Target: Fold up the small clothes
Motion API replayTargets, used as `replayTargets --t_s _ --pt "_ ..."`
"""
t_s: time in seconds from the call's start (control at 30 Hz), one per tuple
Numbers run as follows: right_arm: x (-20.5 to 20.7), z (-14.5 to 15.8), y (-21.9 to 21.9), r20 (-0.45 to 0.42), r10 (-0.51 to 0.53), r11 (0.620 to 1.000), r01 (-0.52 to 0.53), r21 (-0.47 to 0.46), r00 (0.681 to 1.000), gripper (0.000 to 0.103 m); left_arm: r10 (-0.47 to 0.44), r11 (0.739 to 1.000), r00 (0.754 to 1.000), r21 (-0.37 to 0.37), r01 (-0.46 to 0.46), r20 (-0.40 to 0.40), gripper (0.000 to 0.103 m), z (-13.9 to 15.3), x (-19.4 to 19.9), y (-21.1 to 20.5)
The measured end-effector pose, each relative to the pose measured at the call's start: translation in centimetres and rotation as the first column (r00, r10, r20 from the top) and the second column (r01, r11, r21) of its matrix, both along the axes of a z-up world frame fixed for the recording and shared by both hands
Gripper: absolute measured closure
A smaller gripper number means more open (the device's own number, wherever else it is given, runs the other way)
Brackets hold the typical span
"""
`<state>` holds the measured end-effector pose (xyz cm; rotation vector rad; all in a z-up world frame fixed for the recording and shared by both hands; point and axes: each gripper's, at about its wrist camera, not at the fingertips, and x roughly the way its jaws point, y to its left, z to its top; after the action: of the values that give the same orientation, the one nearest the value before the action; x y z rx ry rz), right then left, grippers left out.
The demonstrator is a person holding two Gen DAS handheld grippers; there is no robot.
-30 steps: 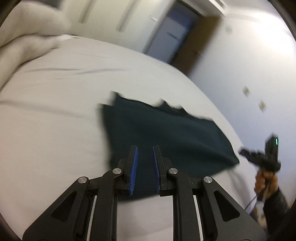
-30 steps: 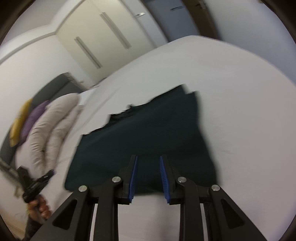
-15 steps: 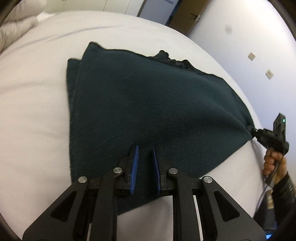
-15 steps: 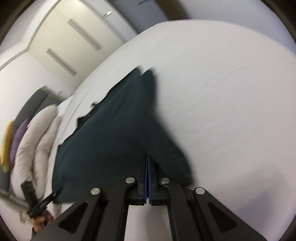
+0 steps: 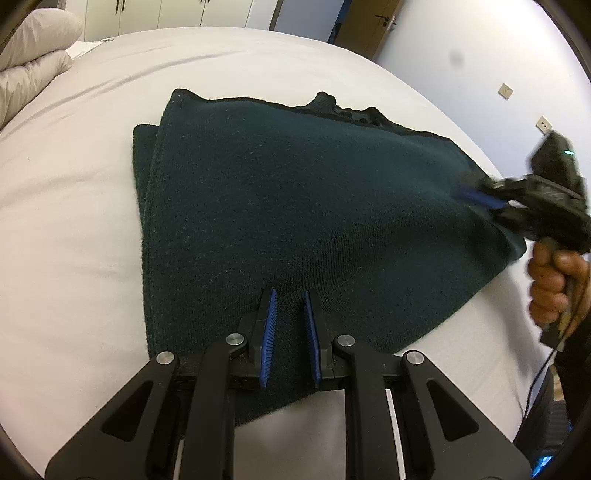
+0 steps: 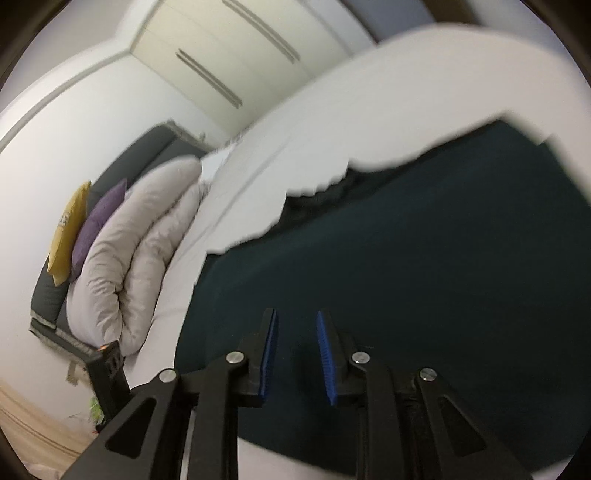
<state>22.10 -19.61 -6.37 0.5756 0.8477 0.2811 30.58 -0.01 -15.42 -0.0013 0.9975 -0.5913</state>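
A dark green knitted garment (image 5: pixel 295 192) lies folded on the white bed (image 5: pixel 66 221); it also shows in the right wrist view (image 6: pixel 424 258). My left gripper (image 5: pixel 290 295) is open, its blue pads straddling the garment's near edge, with cloth between the jaws but not pinched. My right gripper (image 6: pixel 297 315) is open and empty just above the garment's right side; it shows in the left wrist view (image 5: pixel 480 197) at the garment's right edge, held by a hand.
Folded white duvet (image 6: pixel 140 258) with purple (image 6: pixel 98 218) and yellow (image 6: pixel 68 229) cushions lies at the bed's head. White wardrobes (image 6: pixel 240 55) and a door (image 5: pixel 310 14) stand behind. A wall (image 5: pixel 498 55) runs along the bed's right side.
My right gripper was shut on the garment's right corner and has opened and let it go. My left gripper has opened slightly wider on the near edge.
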Motion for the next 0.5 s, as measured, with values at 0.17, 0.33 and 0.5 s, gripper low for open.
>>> replayTargets --t_s 0.17,0.33,0.5 --pt "-0.3 -2.9 -1.9 -0.017 -0.068 0.997 0.068 0.036 0.998 0.103 0.001 1.0 1.0 -0.015 -0.001 -0.01 0.087 0.0 0.0 0.7" --pt "-3.9 -2.0 -9.0 0.024 -0.337 0.941 0.336 0.029 0.941 0.103 0.01 1.0 1.0 0.005 -0.01 -0.005 0.087 0.2 0.0 0.6" --pt "-5.8 1.5 -11.7 0.051 -0.514 0.854 0.517 -0.061 0.856 0.09 0.022 0.999 1.0 0.028 -0.022 -0.004 0.087 0.5 -0.3 0.0"
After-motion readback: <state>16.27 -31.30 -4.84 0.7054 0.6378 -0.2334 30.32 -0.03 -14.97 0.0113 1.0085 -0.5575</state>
